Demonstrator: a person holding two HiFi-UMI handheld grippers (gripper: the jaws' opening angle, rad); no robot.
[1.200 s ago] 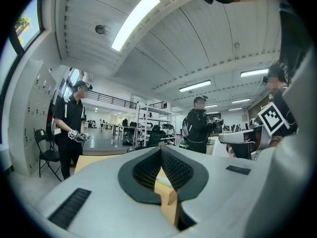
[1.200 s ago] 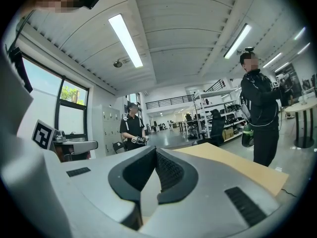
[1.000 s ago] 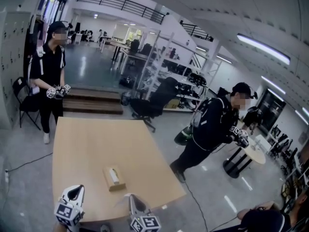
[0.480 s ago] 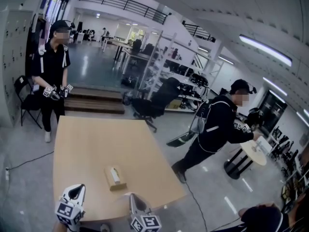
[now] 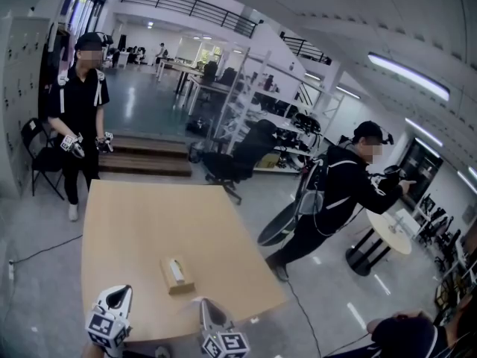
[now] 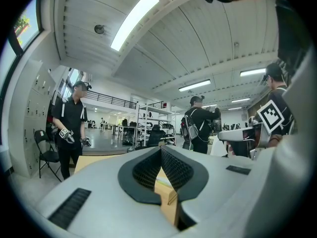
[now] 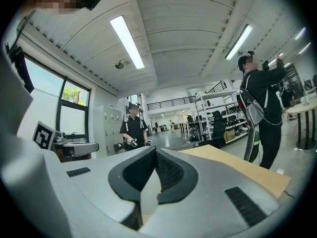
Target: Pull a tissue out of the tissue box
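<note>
L hand-held gripper (image 5: 114,295) & R hand-held gripper (image 5: 206,306) both clenched, empty, near tissue box (image 5: 177,274) on counter (image 5: 141,215)

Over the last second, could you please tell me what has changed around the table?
Only bystanders moved: the person at the right lifted an arm from the small round table; the person at the far left parted both hands. Nothing was gripped or released. The tissue box, left gripper and right gripper, both shut, stayed put.
</note>
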